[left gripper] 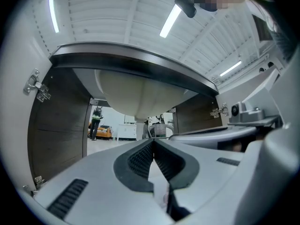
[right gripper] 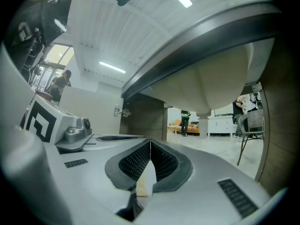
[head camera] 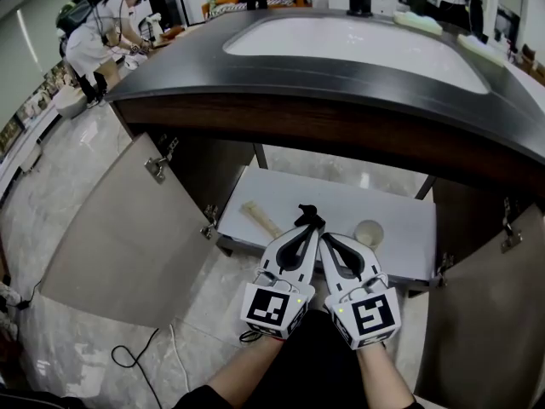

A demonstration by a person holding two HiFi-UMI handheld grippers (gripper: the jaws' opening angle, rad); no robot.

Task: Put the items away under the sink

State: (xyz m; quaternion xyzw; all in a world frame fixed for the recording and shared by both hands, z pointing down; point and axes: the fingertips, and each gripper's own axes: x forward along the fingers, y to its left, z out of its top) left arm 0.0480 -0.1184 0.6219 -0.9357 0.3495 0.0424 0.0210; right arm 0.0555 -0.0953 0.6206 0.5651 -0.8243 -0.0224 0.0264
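The cabinet under the sink (head camera: 358, 49) stands open. On its white shelf (head camera: 289, 196) lie a pale wooden stick-like item (head camera: 260, 220) at the left and a round beige item (head camera: 368, 233) at the right. My two grippers are held side by side in front of the shelf, pointing level into the cabinet. The left gripper (head camera: 306, 220) (left gripper: 153, 142) is shut, with nothing between its jaws. The right gripper (head camera: 326, 241) (right gripper: 150, 142) is also shut and empty. Both gripper views look under the pale bowl of the sink (left gripper: 136, 93) (right gripper: 220, 83).
The left cabinet door (head camera: 119, 237) and the right door (head camera: 485, 313) are swung wide open. A dark countertop edge (head camera: 341, 100) overhangs the opening. A black cable (head camera: 136, 356) lies on the marble floor. A person (head camera: 102, 32) works at the far left.
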